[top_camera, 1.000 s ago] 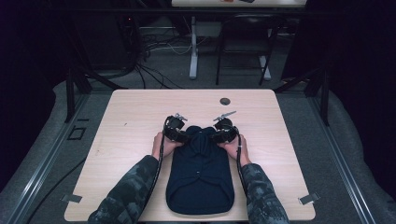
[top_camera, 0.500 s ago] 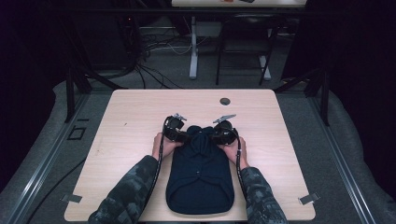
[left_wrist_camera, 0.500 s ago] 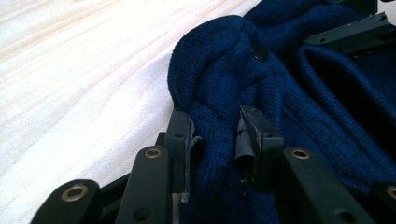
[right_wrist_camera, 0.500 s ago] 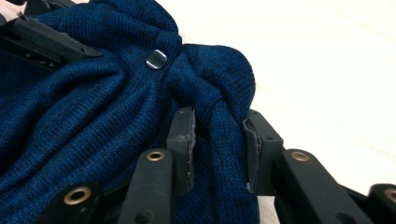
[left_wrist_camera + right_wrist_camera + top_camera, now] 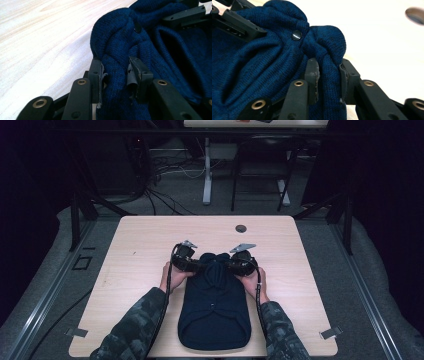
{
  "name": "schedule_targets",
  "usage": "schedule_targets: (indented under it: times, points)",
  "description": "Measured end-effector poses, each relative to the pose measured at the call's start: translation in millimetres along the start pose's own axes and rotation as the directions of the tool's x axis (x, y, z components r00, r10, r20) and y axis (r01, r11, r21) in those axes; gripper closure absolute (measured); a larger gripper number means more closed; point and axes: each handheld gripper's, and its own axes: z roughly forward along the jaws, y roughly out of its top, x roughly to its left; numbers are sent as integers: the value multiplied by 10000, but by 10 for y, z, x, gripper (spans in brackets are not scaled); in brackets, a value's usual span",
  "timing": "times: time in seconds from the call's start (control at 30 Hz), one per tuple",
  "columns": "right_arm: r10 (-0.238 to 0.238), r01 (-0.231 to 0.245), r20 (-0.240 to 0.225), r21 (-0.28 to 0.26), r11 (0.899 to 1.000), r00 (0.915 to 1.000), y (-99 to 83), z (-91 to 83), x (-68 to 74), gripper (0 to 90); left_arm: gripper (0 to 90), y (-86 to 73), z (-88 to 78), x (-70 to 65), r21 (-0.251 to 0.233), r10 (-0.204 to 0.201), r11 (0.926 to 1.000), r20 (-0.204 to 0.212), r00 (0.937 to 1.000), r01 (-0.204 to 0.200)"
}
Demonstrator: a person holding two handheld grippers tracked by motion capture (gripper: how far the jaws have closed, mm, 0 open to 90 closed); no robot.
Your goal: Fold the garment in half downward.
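While a dark blue knitted garment (image 5: 214,307) is lying folded on the near middle of the wooden table (image 5: 140,245), its far end is being gathered from both sides. A fold of the knit (image 5: 117,75) is being pinched between the narrow-set jaws of the left gripper (image 5: 116,72), at the garment's far left corner. A matching bunch of the knit is being clamped by the right gripper (image 5: 329,75) at the far right corner, with a small dark button (image 5: 296,35) being shown just beyond its jaws. Between the two grippers the fabric is being bunched into ridges. Both grippers are being held by hands in camouflage sleeves (image 5: 135,322). A small dark round spot (image 5: 241,228) is being seen on the table's far side, well apart from the garment
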Motion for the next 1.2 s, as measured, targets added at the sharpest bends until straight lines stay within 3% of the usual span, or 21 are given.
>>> schedule_targets:
  times: [0.3,0.33,0.43,0.53,0.63,0.73,0.9,1.2]
  points:
    - [-682,701,280,-729,9949,9973,55,-237,111,718,632,4,-149,-5,-121,36,9999,502,9987,-30]
    - [-809,833,351,-724,9939,9961,60,-264,121,718,633,5,-161,-18,-160,27,9999,401,9992,-20]
    - [-1039,1072,417,-866,9905,9937,63,-323,142,718,650,15,-206,-34,-217,223,9995,610,9979,-210]
    - [-982,1019,405,-1052,9892,9943,57,-364,147,716,670,20,-233,-58,-375,319,9989,677,9972,-294]
    - [-950,981,340,-1067,9894,9949,47,-413,126,712,687,39,-289,-124,-642,724,9956,631,9954,-683]
    - [-806,826,222,-1120,9903,9965,33,-463,101,706,695,61,-343,-214,-839,1235,9893,472,9912,-1193]
    - [-656,661,83,-1158,9911,9978,10,-552,67,695,700,81,-375,-308,-1024,1699,9806,182,9853,-1672]
    - [-234,188,-401,-1132,9934,9989,-43,-651,-24,618,710,114,-462,-448,-1610,2462,9563,-53,9692,-2439]
